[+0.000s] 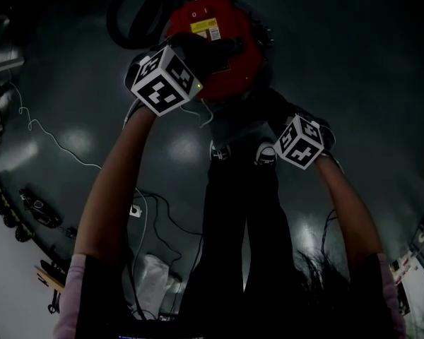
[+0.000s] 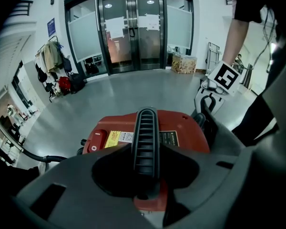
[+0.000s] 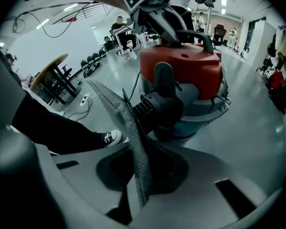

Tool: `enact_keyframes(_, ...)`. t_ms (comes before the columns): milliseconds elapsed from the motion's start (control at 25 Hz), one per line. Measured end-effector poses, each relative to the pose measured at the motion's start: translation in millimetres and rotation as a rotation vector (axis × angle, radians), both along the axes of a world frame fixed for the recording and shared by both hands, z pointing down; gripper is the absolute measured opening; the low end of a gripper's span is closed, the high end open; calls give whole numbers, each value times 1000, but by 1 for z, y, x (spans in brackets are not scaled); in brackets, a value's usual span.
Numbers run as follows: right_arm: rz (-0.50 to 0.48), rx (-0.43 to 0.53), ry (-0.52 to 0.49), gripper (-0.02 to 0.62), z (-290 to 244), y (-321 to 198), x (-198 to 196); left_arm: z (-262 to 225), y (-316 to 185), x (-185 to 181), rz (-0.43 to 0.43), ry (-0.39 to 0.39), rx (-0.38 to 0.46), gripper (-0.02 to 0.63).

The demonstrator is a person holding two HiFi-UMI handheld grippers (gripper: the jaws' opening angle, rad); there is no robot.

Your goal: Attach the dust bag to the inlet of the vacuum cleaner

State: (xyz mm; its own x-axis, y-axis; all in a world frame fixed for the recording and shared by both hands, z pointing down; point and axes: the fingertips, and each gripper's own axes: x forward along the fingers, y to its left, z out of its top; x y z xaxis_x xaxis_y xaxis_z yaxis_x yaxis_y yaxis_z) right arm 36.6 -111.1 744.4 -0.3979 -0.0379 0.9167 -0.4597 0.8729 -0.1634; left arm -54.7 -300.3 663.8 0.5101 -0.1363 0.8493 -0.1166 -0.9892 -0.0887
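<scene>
The dust bag [image 3: 126, 128] could twist or slip out as it meets the inlet [image 3: 164, 106], I judge, because the right gripper [image 3: 142, 173] pinches only its thin lower edge. It is flat, grey and mesh-textured, standing edge-on just beside the black ribbed port on the side of the vacuum cleaner [image 3: 200, 113], not yet seated. The left gripper [image 2: 147, 175] is clamped on the lid's ribbed handle [image 2: 147, 137]; a loose hold there could let the body shift on the smooth floor [image 3: 257, 128]

Glass double doors [image 2: 133, 30], cardboard box [image 2: 183, 62] beside them — coat rack [image 2: 50, 57], round table [image 3: 48, 68], white floor cable [image 1: 53, 141]
</scene>
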Motion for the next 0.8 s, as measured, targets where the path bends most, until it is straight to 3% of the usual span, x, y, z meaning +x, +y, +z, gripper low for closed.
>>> enact_keyframes(160,292,-110,-128,44,11,3,4,2,1,0,-5,-3,-2,144)
enact_keyframes(240,302,-106,-140,44,11,3,6,3,2,0,-5,-2,-5,144)
enact_keyframes(280,227,-71,-109,44,10,2,6,3,2,1,-5,0,-4,144)
enact_keyframes(440,-230,102,98,44,10,-10,0,4,1,1,-1,8,5,144)
enact_keyframes(520,-306,102,136,44,11,-14,-4,4,0,0,0,11,10,144)
enact_keyframes(600,-201,2,101,44,12,-15,-4,4,0,1,-1,14,11,144)
enact_keyframes(800,325,-364,-35,44,17,-8,6,3,1,1,3,21,1,144)
